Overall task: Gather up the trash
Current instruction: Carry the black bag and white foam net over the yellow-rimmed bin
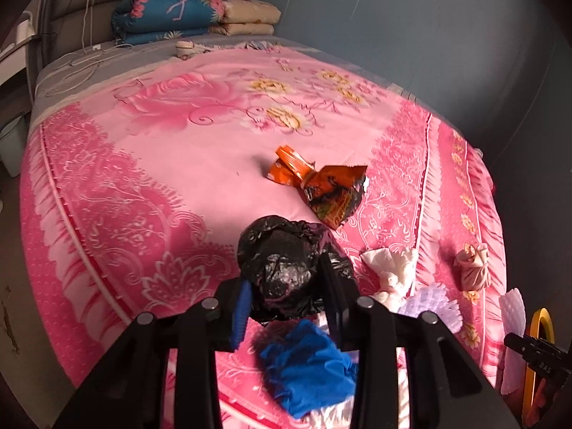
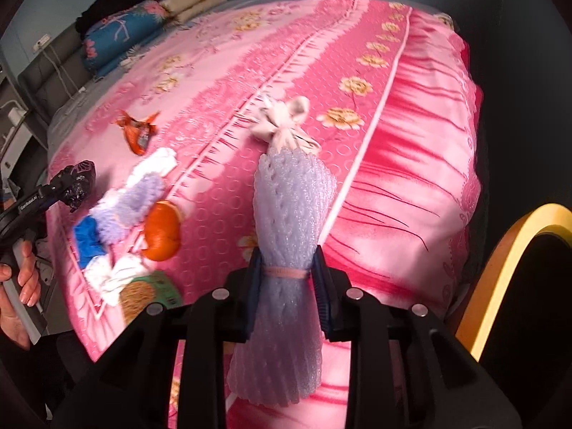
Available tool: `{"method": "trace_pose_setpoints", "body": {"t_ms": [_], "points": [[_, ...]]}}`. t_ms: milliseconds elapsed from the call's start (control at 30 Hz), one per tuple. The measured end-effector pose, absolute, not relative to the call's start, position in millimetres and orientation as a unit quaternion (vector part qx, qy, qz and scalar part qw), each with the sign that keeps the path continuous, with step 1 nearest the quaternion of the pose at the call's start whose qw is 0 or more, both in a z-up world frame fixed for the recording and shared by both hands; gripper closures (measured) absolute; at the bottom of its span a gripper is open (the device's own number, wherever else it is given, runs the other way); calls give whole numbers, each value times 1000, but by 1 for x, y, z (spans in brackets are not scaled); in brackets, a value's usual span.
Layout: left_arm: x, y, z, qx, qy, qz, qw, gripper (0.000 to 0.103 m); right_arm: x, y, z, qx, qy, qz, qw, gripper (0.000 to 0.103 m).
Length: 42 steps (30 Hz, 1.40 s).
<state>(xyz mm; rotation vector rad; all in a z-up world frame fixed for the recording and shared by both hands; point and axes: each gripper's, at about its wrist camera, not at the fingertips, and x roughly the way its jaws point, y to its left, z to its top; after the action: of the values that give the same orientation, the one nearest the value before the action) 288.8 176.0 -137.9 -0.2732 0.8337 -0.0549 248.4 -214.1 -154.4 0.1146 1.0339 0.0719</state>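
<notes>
- Bedspread (image 1: 186,164) in pink with a floral print covers the bed, and the trash lies scattered along its near edge
- At the far left of the right wrist view, a hand (image 2: 18,279) grips the handle of the left gripper (image 1: 286,286), whose jaws are clamped on a crumpled black plastic bag (image 1: 282,264) held above the cover
- Just below that bag in the left wrist view lies a blue crumpled scrap (image 1: 307,368), resting on the cover
- Beyond the bag, nearer the middle of the bed, sits an orange snack wrapper (image 1: 321,186), apart from the rest
- Right of the blue scrap, a white tissue wad (image 1: 389,268) and a pale purple foam net (image 1: 436,304) lie close together
- An orange fruit (image 2: 162,232) rests just beside that foam net, touching the cover
- The right gripper (image 2: 286,286) has its jaws clamped on a second foam fruit net (image 2: 286,221), pinched at the pink band around its waist
- Past its tip, a knotted pinkish cloth bundle (image 2: 282,125) lies on the cover
- At the far right, the yellow rim of a bin (image 2: 507,250) stands beside the bed
</notes>
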Motion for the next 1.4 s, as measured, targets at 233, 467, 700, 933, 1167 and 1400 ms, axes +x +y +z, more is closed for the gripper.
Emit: {"method": "trace_pose_setpoints", "body": {"t_ms": [233, 467, 700, 933, 1167, 1400], "points": [[257, 189, -128, -143, 399, -11, 906, 70, 230, -202, -126, 62, 475, 69, 875, 77], [227, 197, -127, -147, 404, 5, 903, 70, 216, -194, -101, 75, 466, 105, 875, 77], [201, 190, -120, -138, 403, -7, 905, 70, 203, -184, -85, 80, 465, 133, 872, 77], [184, 171, -110, -127, 403, -19, 906, 70, 191, -184, -69, 82, 449, 142, 879, 77], [169, 157, -94, -137, 397, -39, 907, 70, 176, -188, -56, 85, 435, 153, 883, 77], [155, 146, -80, -141, 391, -51, 908, 70, 163, -201, -41, 92, 415, 156, 891, 76]]}}
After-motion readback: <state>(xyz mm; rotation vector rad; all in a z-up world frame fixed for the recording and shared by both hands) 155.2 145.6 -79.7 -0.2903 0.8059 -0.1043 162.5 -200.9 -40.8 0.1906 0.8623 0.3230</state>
